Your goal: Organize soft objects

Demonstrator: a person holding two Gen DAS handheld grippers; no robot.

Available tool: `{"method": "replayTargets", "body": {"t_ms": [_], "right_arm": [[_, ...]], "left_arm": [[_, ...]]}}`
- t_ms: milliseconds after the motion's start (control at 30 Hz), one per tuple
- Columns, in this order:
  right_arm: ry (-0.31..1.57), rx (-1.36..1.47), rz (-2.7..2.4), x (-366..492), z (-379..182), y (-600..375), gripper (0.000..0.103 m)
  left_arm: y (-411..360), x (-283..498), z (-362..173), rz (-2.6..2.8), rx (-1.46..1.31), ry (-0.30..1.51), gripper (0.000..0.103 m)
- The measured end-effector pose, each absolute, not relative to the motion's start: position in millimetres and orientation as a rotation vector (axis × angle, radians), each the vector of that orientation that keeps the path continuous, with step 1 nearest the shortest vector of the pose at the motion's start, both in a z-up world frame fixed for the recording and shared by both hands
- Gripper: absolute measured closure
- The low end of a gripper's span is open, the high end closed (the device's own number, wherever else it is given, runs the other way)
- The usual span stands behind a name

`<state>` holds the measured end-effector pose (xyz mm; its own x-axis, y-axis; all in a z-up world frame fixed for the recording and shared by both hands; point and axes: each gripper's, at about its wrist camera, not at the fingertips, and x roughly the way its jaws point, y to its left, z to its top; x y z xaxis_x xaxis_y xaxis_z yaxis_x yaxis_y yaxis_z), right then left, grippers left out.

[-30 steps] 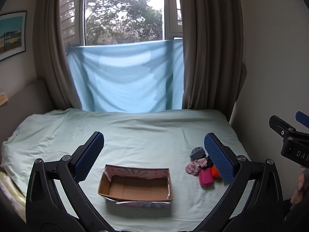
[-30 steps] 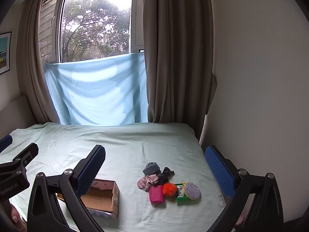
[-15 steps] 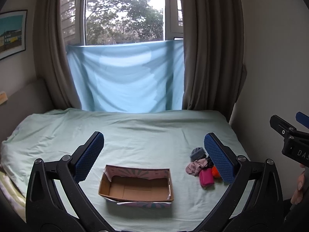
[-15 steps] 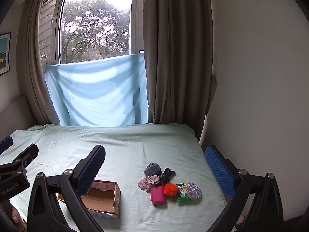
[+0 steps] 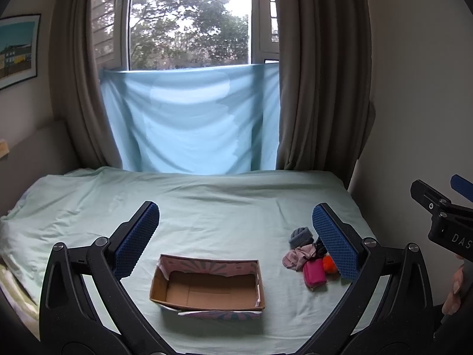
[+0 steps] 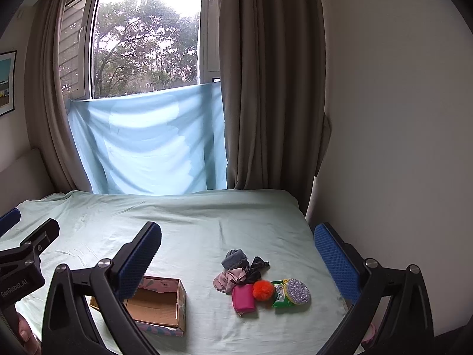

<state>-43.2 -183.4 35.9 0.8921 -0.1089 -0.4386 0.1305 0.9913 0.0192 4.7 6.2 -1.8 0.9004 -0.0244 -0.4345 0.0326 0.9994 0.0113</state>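
Note:
An open, empty cardboard box [image 5: 208,288] lies on the bed; it also shows in the right wrist view [image 6: 161,301]. To its right is a small pile: a grey sock [image 6: 235,259], black fabric [image 6: 257,264], pink cloth [image 6: 226,279], a magenta pouch [image 6: 243,298], an orange pom-pom [image 6: 263,290], a green packet [image 6: 279,297] and a glittery round piece [image 6: 297,291]. In the left wrist view the pile [image 5: 307,256] is partly hidden by the right finger. My left gripper [image 5: 236,245] is open above the box. My right gripper [image 6: 236,266] is open above the pile.
The bed has a pale green sheet [image 5: 221,204]. A blue cloth [image 5: 192,121] hangs under the window between brown curtains. A wall [image 6: 399,118] runs close along the bed's right edge. A framed picture [image 5: 17,50] hangs on the left wall.
Both views have shifted very slightly; the grippers stay open and nothing on the bed has moved.

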Motion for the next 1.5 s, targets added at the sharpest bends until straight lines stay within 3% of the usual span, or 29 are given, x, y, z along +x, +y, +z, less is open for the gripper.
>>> {"method": "replayTargets", "body": {"t_ms": [233,500,967,1500], "right_arm": [[0.459,0.066,-0.142,-39,35,-185,0.0],[0.526,0.099,-0.19,-16,-10,-222,0.0],[0.772,0.167,-0.093,63,-171,-338,0.0],[0.956,0.37,-0.119,137,-353,-422,0.0]], "left_arm": [[1,22,-5,-0.059,0.024,0.482,0.0],[-40,65,-58,-0.111,0.037,0.63,0.0],[-159,150,-244,-0.105,0.001,0.98,0.0],[-247,214,-442,-0.194,0.114,1.167,0.0]]}}
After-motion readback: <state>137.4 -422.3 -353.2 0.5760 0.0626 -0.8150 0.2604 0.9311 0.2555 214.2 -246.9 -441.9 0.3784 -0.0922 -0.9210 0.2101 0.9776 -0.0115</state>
